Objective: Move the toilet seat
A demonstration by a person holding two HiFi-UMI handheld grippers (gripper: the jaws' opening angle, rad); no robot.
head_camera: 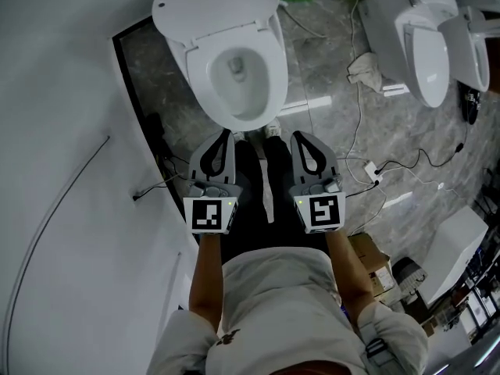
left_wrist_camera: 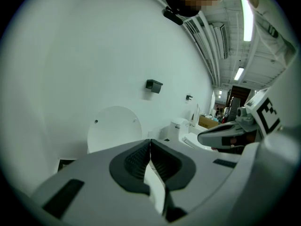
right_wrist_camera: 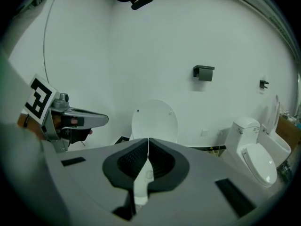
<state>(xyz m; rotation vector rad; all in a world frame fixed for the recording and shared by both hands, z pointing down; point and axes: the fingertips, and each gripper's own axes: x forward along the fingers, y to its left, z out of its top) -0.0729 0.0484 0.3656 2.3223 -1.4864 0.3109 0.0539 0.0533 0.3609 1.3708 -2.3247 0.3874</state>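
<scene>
With my left gripper (head_camera: 224,137) and right gripper (head_camera: 299,139) both pressed shut and empty just short of the toilet, I judge the seat (head_camera: 275,69), flat on the bowl below the raised lid (head_camera: 211,2), to be stiff, slippery, hinged plastic, best taken at its front edge.

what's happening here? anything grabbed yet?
Not yet. A person stands facing a toilet with a gripper in each hand. The left gripper and right gripper are both shut and empty. Their fingers point toward the front of the bowl and appear to be short of it. The lid stands up against the wall.
</scene>
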